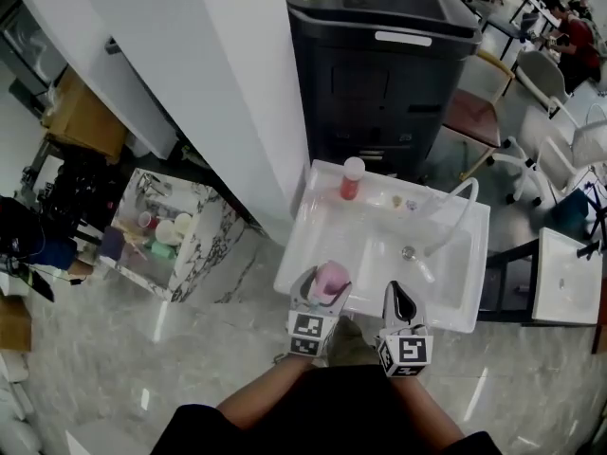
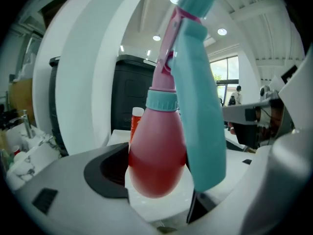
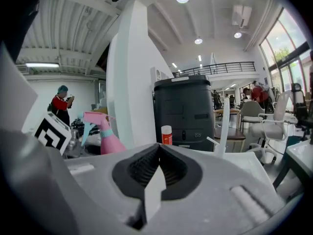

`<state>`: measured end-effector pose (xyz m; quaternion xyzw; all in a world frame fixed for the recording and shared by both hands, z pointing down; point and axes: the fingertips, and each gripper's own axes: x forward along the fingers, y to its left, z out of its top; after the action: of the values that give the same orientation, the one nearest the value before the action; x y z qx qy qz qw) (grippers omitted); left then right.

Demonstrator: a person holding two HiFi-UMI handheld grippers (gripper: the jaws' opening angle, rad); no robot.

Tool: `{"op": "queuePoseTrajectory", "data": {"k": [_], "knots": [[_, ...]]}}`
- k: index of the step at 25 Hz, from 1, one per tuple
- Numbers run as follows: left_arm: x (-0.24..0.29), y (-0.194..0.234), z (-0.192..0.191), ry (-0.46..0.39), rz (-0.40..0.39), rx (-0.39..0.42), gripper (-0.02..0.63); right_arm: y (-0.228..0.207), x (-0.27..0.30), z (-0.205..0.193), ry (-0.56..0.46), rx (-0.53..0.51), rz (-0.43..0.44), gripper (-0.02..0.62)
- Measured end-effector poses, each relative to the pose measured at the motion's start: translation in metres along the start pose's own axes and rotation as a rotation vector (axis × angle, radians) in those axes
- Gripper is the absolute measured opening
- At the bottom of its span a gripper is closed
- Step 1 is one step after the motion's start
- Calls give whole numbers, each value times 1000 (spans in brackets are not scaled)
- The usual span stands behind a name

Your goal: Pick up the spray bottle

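The pink spray bottle with a teal trigger stands upright over the near rim of the white sink. My left gripper is shut on its round belly. In the left gripper view the spray bottle fills the space between the jaws, its teal trigger hanging down on the right. My right gripper hovers just to the right over the same rim, jaws pressed together and empty. In the right gripper view the right gripper is shut, with the spray bottle off to the left.
A small red bottle with a white cap stands at the sink's back edge, and a white faucet arches over the basin. A black machine rises behind. A marble shelf with cups stands left, office chairs right.
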<state>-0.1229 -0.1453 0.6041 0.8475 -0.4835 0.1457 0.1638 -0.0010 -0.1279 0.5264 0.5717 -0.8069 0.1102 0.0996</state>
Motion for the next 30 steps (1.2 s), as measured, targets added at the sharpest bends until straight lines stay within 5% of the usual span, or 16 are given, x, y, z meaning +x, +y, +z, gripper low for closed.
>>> {"op": "queuePoseTrajectory", "data": {"k": [7,12,15,21,30], "knots": [[-127,-7,-15,-39,41,-110,357,68,-89,-17,6,-39,-1,-2],[-197,-19,-35,-23,47,-112,357,80,-149,-39,53,73,-64,-2],[-222,-27,-46,-21,50,-95,357,81,-171,-47,63,56,-93,-2],[-240,-56,-55,-10,13,-55,357,83,-204,-45,11,3,-90,-3],[-224,-157,-29,-31,-104,28,357,13,-288,-44,-19,13,-223,-3]]}}
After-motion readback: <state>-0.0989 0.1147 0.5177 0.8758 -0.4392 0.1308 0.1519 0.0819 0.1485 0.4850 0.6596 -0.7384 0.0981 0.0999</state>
